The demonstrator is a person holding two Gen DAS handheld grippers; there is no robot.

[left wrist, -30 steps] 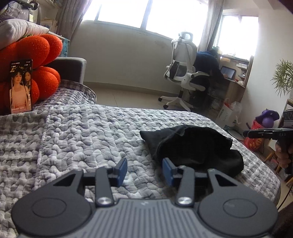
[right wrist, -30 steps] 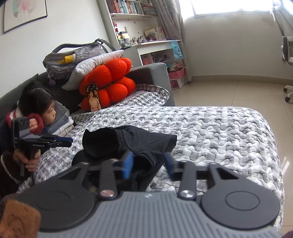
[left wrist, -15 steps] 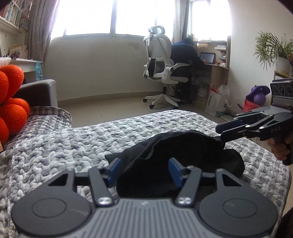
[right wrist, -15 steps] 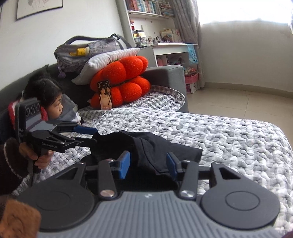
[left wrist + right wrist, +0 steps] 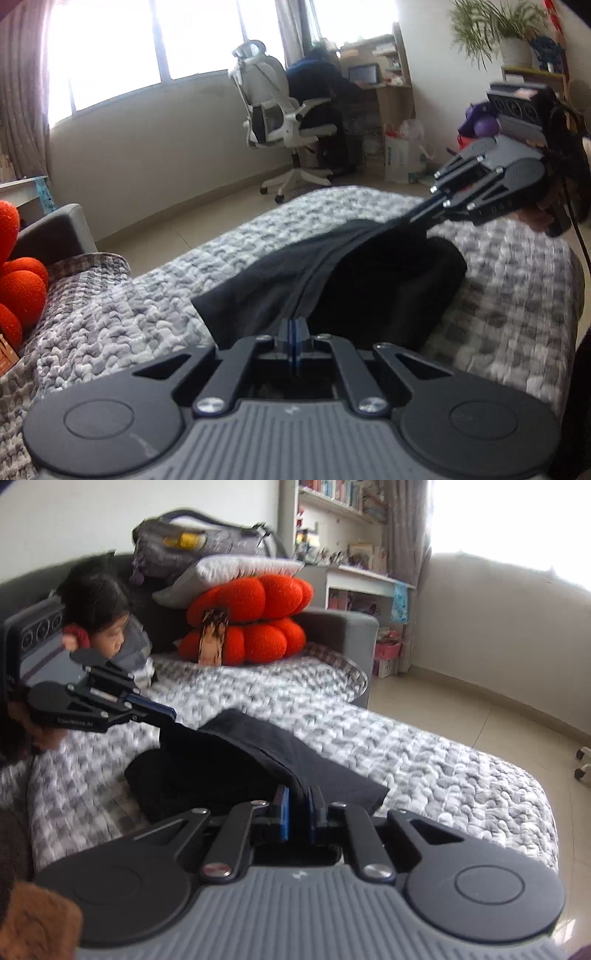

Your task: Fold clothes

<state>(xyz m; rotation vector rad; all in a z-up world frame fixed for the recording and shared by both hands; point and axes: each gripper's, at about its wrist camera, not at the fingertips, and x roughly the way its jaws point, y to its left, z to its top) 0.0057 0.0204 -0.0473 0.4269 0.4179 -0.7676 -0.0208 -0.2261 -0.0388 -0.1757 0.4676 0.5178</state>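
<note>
A black garment lies bunched on the grey knitted blanket of a bed. My left gripper is shut on the garment's near edge, its blue pads pressed together over a fold. In the right wrist view the same left gripper pinches the far corner of the garment. My right gripper has its jaws closing, with a ridge of black fabric pinched between the blue pads. From the left wrist view, the right gripper grips the garment's far edge, and the cloth is stretched taut between both grippers.
Orange cushions and a photo card stand at the head end, where a person lies. A white office chair, a desk and a plant are beyond the bed. The blanket's edge drops to tiled floor.
Both grippers moved in over the black garment and shut on its edges from open. Both wrists rolled, tilting the views. The cloth between them is now lifted into a taut ridge.
</note>
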